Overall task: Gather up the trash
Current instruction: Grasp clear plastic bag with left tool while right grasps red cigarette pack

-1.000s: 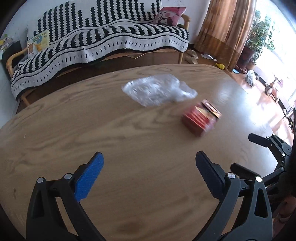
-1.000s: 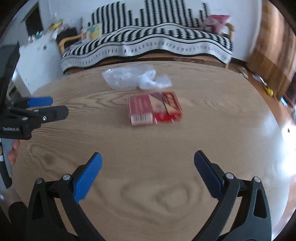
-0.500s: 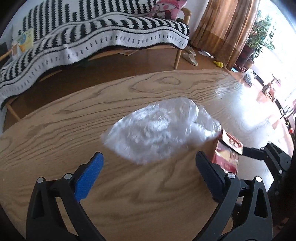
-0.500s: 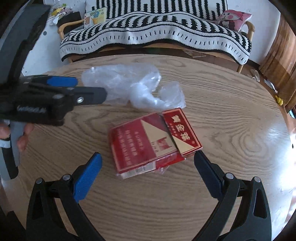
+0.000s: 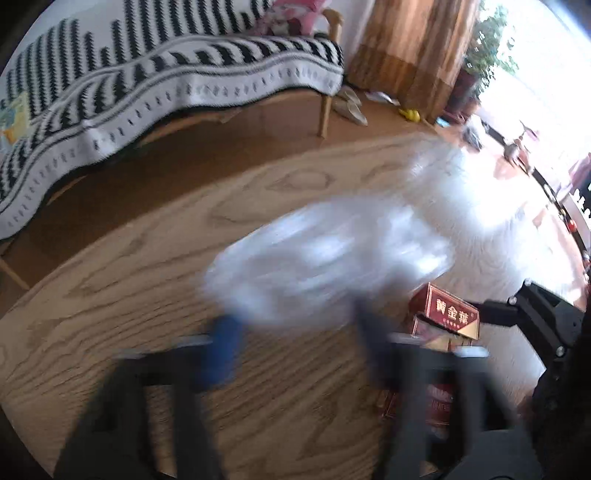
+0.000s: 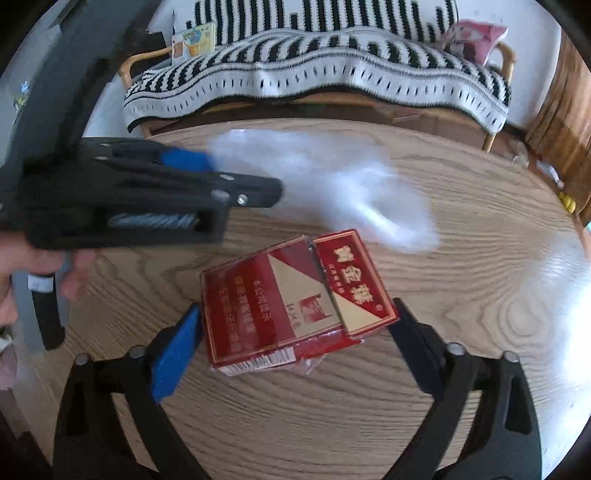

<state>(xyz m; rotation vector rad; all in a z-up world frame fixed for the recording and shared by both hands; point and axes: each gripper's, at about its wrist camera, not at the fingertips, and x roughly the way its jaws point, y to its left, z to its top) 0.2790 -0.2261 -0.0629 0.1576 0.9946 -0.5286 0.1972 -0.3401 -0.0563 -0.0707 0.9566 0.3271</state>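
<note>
A crumpled clear plastic bag [image 5: 332, 258] lies on the round wooden table [image 5: 110, 295], blurred by motion. My left gripper [image 5: 295, 321] is closing its jaws around the bag's near edge; bare wood still shows between the blurred pads. The right wrist view shows the left gripper [image 6: 243, 175] from the side, tips at the bag [image 6: 332, 184], a hand behind it. A red cigarette pack [image 6: 291, 299] with gold lettering lies flat, lid ajar. My right gripper [image 6: 297, 308] stands open astride the pack, a pad close beside each end. The pack [image 5: 447, 314] also shows beside the bag.
Beyond the table stands a bench [image 6: 332, 74] draped in a black-and-white blanket, with a pink cushion [image 6: 472, 35]. Brown curtains [image 5: 413, 48] and potted plants [image 5: 491, 48] are at the far right. Slippers [image 5: 351, 107] lie on the wooden floor.
Both grippers moved forward and down toward the trash. The left jaws, wide before, have narrowed around the bag's edge. The right gripper came down over the cigarette pack, still wide.
</note>
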